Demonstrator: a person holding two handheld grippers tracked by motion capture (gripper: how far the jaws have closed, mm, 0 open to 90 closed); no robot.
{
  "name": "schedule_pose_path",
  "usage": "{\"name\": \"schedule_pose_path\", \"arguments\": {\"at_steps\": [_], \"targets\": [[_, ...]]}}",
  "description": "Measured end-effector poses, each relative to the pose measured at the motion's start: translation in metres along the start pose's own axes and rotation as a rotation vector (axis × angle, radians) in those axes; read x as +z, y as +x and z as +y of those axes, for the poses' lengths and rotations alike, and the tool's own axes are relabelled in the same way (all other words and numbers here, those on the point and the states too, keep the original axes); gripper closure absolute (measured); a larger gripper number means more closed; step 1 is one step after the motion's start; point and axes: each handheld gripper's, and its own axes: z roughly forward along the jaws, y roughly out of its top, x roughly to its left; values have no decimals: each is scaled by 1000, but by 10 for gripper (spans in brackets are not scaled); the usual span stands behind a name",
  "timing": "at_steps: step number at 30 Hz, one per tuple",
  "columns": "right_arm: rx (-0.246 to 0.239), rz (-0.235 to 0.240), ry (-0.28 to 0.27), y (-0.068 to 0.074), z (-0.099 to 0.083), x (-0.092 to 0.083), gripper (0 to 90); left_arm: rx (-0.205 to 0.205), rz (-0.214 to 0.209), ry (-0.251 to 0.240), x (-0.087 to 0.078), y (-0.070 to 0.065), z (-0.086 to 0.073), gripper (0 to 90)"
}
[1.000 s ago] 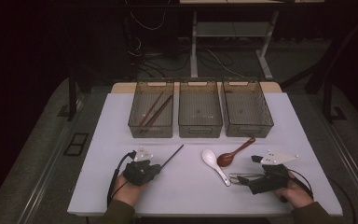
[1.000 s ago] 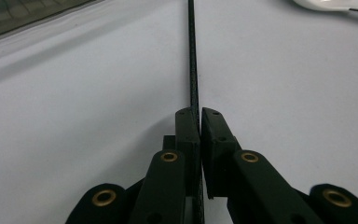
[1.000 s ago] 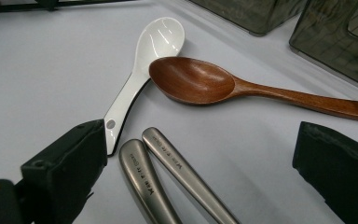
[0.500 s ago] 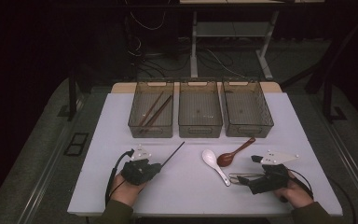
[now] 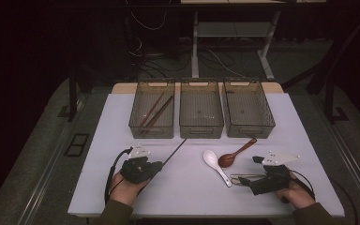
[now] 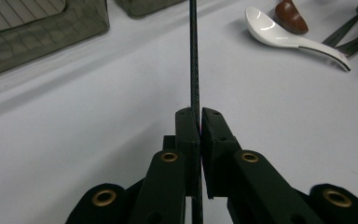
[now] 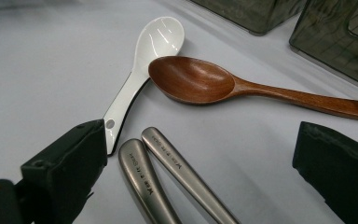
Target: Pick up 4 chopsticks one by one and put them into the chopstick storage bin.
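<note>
The white counter [image 5: 98, 154] carries three smoke-grey see-through plastic bins in a row along its far side, which reads as a sorting layout: one bin per kind of utensil. The left bin [image 5: 152, 115] already has two dark brown chopsticks [image 5: 155, 111] lying slantwise inside, while the middle bin [image 5: 201, 112] and right bin [image 5: 247, 111] look empty.

In front of the middle bin, the loose cutlery waits in the open: a brown wooden spoon [image 7: 223, 86] lies just in front of the right bin, its bowl touching the white ceramic soup spoon [image 7: 142, 63] beside it, and two grey metal handles [image 7: 168, 179] lie side by side nearer the person.

The left gripper [image 6: 199, 122] is clamped tight on one thin black chopstick [image 6: 194, 56], whose free end points towards the gap between the left and middle bins, probably bound for the left bin.

The right gripper [image 7: 200, 168] stands wide apart, holding nothing, its jaws straddling the metal handles, likely lined up to take them.
</note>
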Motion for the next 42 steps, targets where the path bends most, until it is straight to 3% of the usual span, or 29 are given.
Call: {"name": "schedule_pose_path", "arguments": {"at_steps": [25,32,42], "targets": [[3,-4,2,-1,0,0,30,-28,4,-117,-22,17,23,853],[6,-6,2,-1,0,0,30,-19,9,-143,-27,23,38,853],[6,-5,2,-1,0,0,29,2,20,-153,-29,33,71,853]]}}
